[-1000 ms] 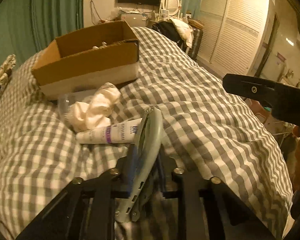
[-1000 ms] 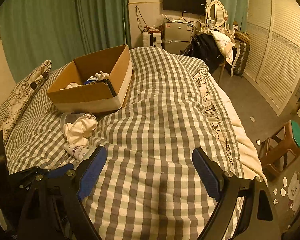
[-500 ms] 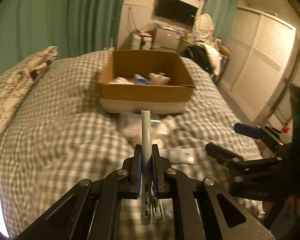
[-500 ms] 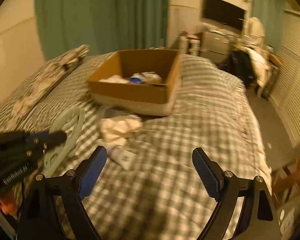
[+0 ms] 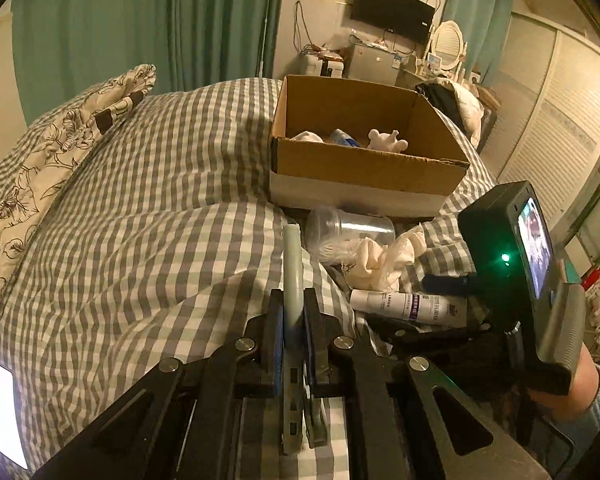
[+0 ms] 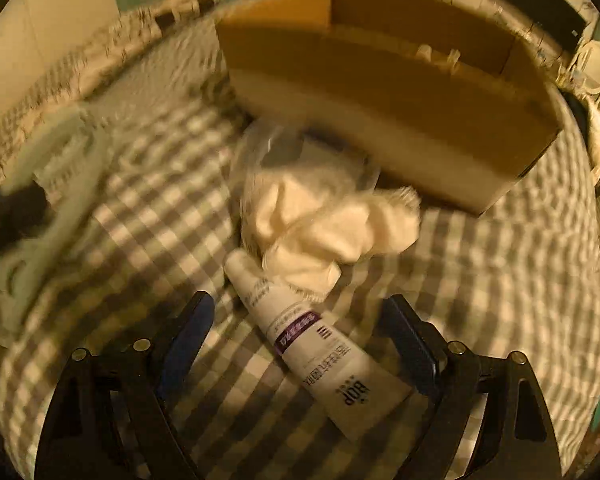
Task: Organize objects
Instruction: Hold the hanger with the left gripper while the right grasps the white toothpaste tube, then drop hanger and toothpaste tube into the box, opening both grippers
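My left gripper [image 5: 291, 320] is shut on a pale green clothes hanger [image 5: 291, 268], held edge-on above the checked bedspread; the hanger also shows blurred in the right wrist view [image 6: 48, 200]. My right gripper [image 6: 300, 328] is open, low over a white cream tube [image 6: 312, 340] that lies between its fingers; the tube also shows in the left wrist view [image 5: 408, 306]. A crumpled white cloth [image 6: 324, 224] and a clear plastic cup [image 5: 348, 228] lie beyond the tube. An open cardboard box [image 5: 364, 160] with a few small items stands behind them.
A floral pillow [image 5: 60, 140] lies at the bed's left. The right gripper's body with its lit screen [image 5: 532, 248] stands at the right in the left wrist view. A wardrobe [image 5: 560, 120] and dresser are beyond the bed. A phone [image 5: 2, 412] lies at lower left.
My right gripper has dropped down and forward onto the cream tube, still open. My left gripper has turned toward the box with the hanger held upright.
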